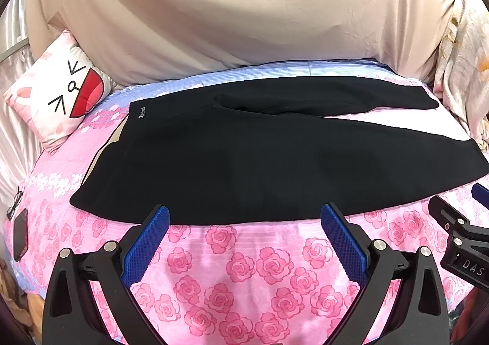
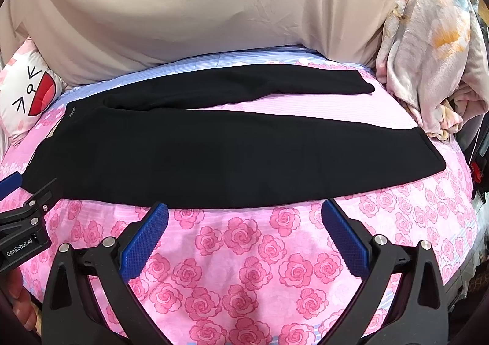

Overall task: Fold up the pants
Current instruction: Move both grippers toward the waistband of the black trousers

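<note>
Black pants point(image 1: 244, 161) lie flat on the pink rose bedspread point(image 1: 232, 277), waistband at the left, the two legs spread apart toward the right. They also show in the right wrist view point(image 2: 171, 158). My left gripper point(image 1: 244, 216) is open and empty, its blue pads at the near edge of the pants. My right gripper point(image 2: 244, 213) is open and empty, just short of the near leg's edge. The right gripper shows at the right edge of the left wrist view point(image 1: 458, 222), and the left gripper at the left edge of the right wrist view point(image 2: 27, 207).
A cartoon-face pillow point(image 1: 58, 94) lies at the back left. A beige sheet point(image 1: 244, 9) covers the headboard behind. A crumpled floral blanket point(image 2: 428, 54) is piled at the right. Glasses point(image 1: 15, 204) and a dark phone point(image 1: 20, 238) lie at the bed's left edge.
</note>
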`<action>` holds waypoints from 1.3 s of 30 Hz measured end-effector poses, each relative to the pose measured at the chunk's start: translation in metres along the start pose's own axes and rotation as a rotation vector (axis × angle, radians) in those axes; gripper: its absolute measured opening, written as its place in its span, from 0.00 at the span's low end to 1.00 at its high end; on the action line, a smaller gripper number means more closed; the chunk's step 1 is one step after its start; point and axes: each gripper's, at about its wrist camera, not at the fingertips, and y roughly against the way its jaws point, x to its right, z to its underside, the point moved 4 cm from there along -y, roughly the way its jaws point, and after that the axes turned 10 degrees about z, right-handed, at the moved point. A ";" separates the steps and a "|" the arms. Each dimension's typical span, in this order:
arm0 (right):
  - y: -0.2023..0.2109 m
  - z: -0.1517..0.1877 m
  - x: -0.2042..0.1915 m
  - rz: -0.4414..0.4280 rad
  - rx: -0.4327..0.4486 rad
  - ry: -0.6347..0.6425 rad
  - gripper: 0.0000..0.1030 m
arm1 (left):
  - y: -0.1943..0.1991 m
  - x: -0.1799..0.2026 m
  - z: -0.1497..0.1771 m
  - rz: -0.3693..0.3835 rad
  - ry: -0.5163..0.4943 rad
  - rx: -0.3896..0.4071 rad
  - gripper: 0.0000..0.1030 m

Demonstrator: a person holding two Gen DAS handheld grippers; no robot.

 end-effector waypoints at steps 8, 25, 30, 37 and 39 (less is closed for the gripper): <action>-0.002 0.003 0.001 -0.001 -0.001 -0.003 0.95 | 0.000 0.000 0.001 -0.003 0.001 -0.002 0.95; -0.024 -0.002 -0.005 -0.001 -0.025 0.008 0.95 | -0.022 -0.010 -0.008 -0.014 0.017 -0.032 0.95; -0.031 -0.006 -0.007 -0.003 -0.037 0.011 0.95 | -0.030 -0.011 -0.011 -0.017 0.020 -0.044 0.95; -0.036 -0.011 -0.008 -0.005 -0.042 0.008 0.95 | -0.036 -0.010 -0.016 -0.017 0.017 -0.051 0.95; -0.037 -0.012 -0.008 -0.004 -0.043 0.007 0.95 | -0.037 -0.010 -0.017 -0.018 0.017 -0.049 0.95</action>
